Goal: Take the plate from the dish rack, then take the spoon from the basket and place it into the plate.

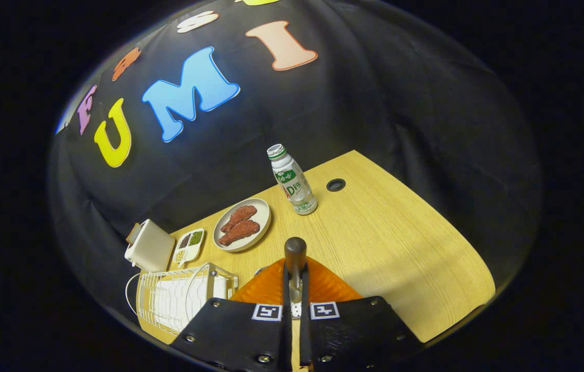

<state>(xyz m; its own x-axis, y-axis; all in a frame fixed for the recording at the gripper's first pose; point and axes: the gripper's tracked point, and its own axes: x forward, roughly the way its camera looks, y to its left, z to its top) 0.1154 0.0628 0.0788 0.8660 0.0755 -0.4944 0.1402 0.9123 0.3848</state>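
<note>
I'm holding the gripper (295,289) pinching the spoon (295,258) by its handle, hovering right over the orange plate (322,284).

Matt wood-grain table (400,243), white wire dish rack (178,297), glossy ribbed orange plate (322,284)

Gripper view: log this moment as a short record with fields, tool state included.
tool: fingers closed on the spoon, dark handle end sticking up past the tips
below tool: orange plate on the wooden table
dish rack: white wire rack, beside the orange plate
beyond fingers: white plate of brown food, bottle standing upright
near rack: small divided dish, white box
task stage: spoon held, not yet laid in the orange plate
</note>
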